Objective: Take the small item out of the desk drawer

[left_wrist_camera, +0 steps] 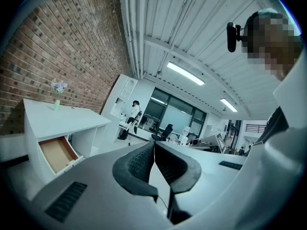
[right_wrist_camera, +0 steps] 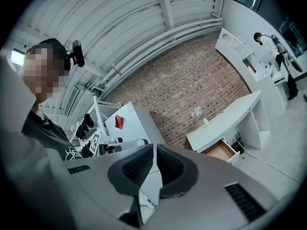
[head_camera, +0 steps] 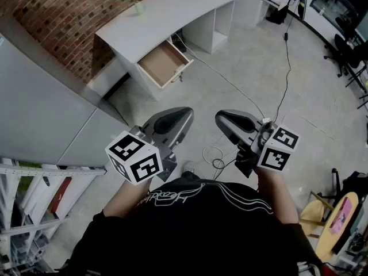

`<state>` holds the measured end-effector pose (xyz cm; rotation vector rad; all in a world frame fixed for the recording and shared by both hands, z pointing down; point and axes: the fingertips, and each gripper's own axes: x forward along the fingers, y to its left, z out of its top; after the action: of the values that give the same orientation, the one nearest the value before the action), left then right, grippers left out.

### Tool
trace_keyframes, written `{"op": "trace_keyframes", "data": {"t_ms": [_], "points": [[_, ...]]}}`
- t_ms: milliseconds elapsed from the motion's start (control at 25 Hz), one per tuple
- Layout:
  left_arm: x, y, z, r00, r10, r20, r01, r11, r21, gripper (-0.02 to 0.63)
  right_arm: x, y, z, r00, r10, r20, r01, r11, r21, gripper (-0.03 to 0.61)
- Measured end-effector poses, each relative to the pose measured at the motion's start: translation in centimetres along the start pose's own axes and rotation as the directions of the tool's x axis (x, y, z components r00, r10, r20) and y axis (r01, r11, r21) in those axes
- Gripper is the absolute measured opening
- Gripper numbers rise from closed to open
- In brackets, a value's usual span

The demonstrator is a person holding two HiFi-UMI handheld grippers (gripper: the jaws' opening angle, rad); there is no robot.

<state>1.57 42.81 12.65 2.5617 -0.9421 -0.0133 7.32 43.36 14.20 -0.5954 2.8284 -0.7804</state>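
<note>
The white desk (head_camera: pixel 167 13) stands against the brick wall, well ahead of me. Its drawer (head_camera: pixel 165 64) is pulled open and shows a brown bottom; I cannot make out any small item in it. The drawer (left_wrist_camera: pixel 55 153) also shows low at the left of the left gripper view, and the drawer (right_wrist_camera: pixel 219 151) sits at the right of the right gripper view. My left gripper (head_camera: pixel 185 114) and right gripper (head_camera: pixel 221 118) are held side by side close to my body, far from the desk. The jaws of the left gripper (left_wrist_camera: pixel 154 145) and right gripper (right_wrist_camera: pixel 154 147) are shut with nothing between them.
A small vase of flowers (head_camera: pixel 137 4) stands on the desk top. Cables (head_camera: pixel 215 157) trail over the concrete floor between me and the desk. A grey cabinet (head_camera: pixel 46 114) and a shelf rack (head_camera: pixel 34 194) are at the left, chairs (head_camera: pixel 351 56) at the right. A person (left_wrist_camera: pixel 135 111) stands in the far background.
</note>
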Motion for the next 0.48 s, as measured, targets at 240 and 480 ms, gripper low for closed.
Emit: {"op": "trace_keyframes", "data": {"t_ms": [240, 480], "points": [[0.6, 3.2, 1.0, 1.0, -0.024, -0.011, 0.024, 1.0, 0.003, 0.023, 3.1, -1.8, 0.2, 1.0, -0.019, -0.011, 0.019, 1.0, 0.014, 0.055], [1.7, 7.2, 1.9, 0.999, -0.045, -0.024, 0.045, 0.999, -0.008, 0.023, 6.0, -4.0, 0.7, 0.999, -0.045, -0.019, 0.045, 0.998, 0.034, 0.055]]}}
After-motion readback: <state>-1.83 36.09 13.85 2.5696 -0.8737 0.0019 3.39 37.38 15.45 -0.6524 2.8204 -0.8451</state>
